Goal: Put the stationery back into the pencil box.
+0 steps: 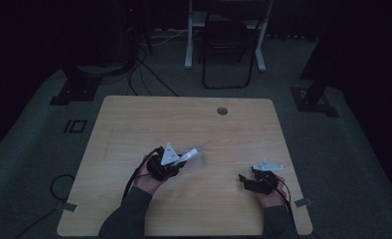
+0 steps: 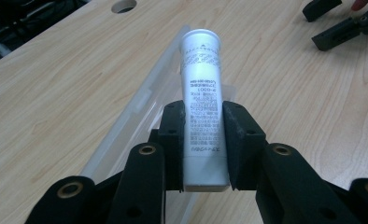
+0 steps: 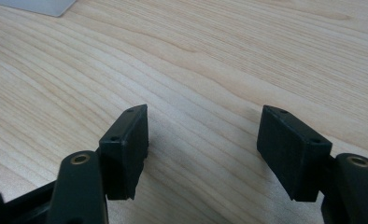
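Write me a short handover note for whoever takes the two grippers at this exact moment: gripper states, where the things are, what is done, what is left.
Left gripper: shut on the white tube, pads pressing on both sides of its lower half, capped end pointing away.
Right gripper: open, nothing between the jaws, low over bare wood on the right of the table.
Clear plastic box: on the table directly under and beside the tube.
Done: the tube is firmly gripped.
Left: whether the tube is going into the box or coming out of it cannot be told; probably the right gripper will have to steady the box.
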Demonstrator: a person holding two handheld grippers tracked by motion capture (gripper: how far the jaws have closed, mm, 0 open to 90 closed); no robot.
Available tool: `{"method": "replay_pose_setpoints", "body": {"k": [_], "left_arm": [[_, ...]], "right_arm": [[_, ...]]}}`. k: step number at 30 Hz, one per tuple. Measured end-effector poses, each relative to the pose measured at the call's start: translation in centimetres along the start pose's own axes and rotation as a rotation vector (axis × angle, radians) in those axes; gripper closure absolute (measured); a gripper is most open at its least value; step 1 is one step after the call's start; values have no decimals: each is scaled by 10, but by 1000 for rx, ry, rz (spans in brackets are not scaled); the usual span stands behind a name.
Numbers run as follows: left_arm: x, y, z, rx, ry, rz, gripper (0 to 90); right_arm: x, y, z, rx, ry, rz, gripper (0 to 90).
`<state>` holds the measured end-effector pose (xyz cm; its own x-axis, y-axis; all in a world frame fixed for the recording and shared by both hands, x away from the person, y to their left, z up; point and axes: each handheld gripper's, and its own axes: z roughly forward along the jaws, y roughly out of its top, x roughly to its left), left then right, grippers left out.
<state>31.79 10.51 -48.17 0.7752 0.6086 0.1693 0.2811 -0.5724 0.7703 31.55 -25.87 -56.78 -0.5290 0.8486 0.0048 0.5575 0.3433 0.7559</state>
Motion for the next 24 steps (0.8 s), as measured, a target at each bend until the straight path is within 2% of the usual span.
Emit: {"method": "replay_pose_setpoints", "body": {"k": [24], "left_arm": [[13,-5,15,26,-4,-26,711]], "right_arm": [[0,0,-1,1,0,1,338]]}}
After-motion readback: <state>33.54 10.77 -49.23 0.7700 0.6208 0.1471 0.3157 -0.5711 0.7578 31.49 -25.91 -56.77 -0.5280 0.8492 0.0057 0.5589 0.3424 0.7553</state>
